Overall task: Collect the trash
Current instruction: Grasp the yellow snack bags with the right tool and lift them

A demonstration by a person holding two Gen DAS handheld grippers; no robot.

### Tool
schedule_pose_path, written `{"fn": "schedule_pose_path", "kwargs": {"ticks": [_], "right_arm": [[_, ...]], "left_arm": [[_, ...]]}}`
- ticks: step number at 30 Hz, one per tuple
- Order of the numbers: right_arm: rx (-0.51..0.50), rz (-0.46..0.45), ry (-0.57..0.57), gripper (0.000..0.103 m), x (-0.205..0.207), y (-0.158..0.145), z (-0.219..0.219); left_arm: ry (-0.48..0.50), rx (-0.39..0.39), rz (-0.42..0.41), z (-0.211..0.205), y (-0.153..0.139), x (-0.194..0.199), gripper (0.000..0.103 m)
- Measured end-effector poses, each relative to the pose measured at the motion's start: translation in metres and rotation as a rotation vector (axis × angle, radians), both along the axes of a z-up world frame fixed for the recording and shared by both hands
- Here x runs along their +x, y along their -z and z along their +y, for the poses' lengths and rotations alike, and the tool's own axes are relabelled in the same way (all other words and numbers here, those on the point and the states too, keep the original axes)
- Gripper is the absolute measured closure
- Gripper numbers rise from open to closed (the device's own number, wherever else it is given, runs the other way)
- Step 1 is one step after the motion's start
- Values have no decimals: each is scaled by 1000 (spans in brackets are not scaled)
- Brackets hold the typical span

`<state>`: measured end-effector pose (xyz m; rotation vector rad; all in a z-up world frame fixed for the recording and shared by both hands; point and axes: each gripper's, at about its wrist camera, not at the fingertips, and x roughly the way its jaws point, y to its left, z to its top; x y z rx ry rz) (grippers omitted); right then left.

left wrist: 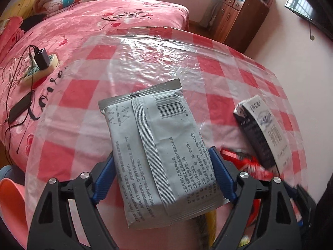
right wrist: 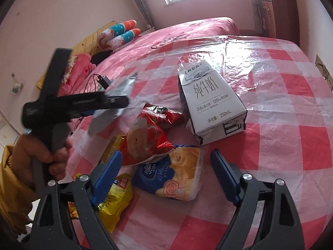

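Left gripper [left wrist: 163, 175] clamped on grey wipes pack [left wrist: 154, 154], blue pads pressing both long sides, pack lifted clear of checked tablecloth [left wrist: 145, 66] and tilted, barcode end far. Seen from right wrist view as a blurred grey slab [right wrist: 108, 112] in the black tool at left, held by hand [right wrist: 44, 156] in a yellow sleeve.

Right gripper [right wrist: 166, 177] jaws wide, nothing between them, hovering over the trash pile at the near edge of the table. Between and just past its fingers: blue-and-white tissue pack [right wrist: 172, 175] lying flat. Red snack wrapper [right wrist: 143, 143] crumpled, overlapping the far-left edge of the tissue pack. Second red wrapper [right wrist: 162, 114] farther back, touching the milk carton's left side. Yellow snack bag [right wrist: 115, 200] at near left, partly under the left finger. Milk carton [right wrist: 210, 102] lying on its side, right of the wrappers, printed face up; same carton at right in left wrist view [left wrist: 264, 133].

Far left, on pink bed [left wrist: 83, 27]: power strip with black charger [left wrist: 40, 65], black phone [left wrist: 19, 106] nearer, cables trailing. Wooden cabinet [left wrist: 239, 18] far right with folded bedding on top. Red smear right of the left gripper probably a wrapper, too blurred to confirm.
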<state>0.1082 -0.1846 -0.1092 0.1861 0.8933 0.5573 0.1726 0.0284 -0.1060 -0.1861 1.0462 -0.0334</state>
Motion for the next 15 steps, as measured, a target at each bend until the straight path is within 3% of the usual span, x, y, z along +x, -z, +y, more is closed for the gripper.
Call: {"fn": "schedule_pose_path", "kwargs": {"ticks": [15], "right_arm": [[72,-39,-91,17,-29,-8,2]], "left_arm": [[29,-69,-35,40,6,-75,19]]}}
